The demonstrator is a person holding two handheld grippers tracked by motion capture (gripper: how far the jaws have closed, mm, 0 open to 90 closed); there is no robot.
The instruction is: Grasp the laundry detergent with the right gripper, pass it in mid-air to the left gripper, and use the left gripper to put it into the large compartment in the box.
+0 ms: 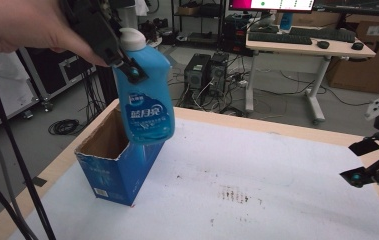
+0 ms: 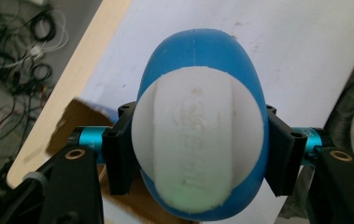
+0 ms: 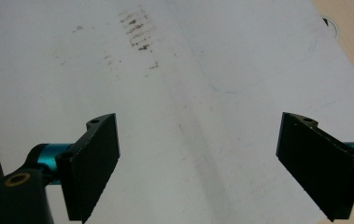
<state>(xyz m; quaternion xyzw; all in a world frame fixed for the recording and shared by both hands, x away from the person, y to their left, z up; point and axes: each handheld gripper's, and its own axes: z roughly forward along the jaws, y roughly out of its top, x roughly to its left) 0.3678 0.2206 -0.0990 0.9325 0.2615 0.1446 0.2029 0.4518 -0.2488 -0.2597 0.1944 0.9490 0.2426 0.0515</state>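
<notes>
In the high view, the person's left hand (image 1: pixel 22 30) is coming in from the far left corner and is holding the left gripper (image 1: pixel 129 70) up in the air. This gripper is clamping a blue bottle (image 1: pixel 146 102) just under its white cap (image 1: pixel 133 39). The bottle is hanging upright, a little tilted, and its lower part is sitting just over the open top of a blue cardboard box (image 1: pixel 114 172). I cannot tell if the bottom of the bottle is touching the box. The box is standing at the left side of the table (image 1: pixel 277 200), which is covered with a white sheet carrying some brown stains (image 1: pixel 234 194). At the right edge of the table the right gripper (image 1: pixel 364 162) is waiting low, well apart from the bottle, with its jaws spread wide and nothing between them.

In the left gripper view, I am looking down on the white cap (image 2: pixel 198 140) and the blue shoulders of the bottle (image 2: pixel 200 51). The two black jaws are pressing against the neck from the left and from the right. Under the bottle, brown cardboard of the box (image 2: pixel 74 126) is showing.

In the right gripper view, the right gripper (image 3: pixel 198 163) is hanging over the white sheet, its jaws far apart and holding nothing. The brown stains (image 3: pixel 137 30) are lying farther away.
</notes>
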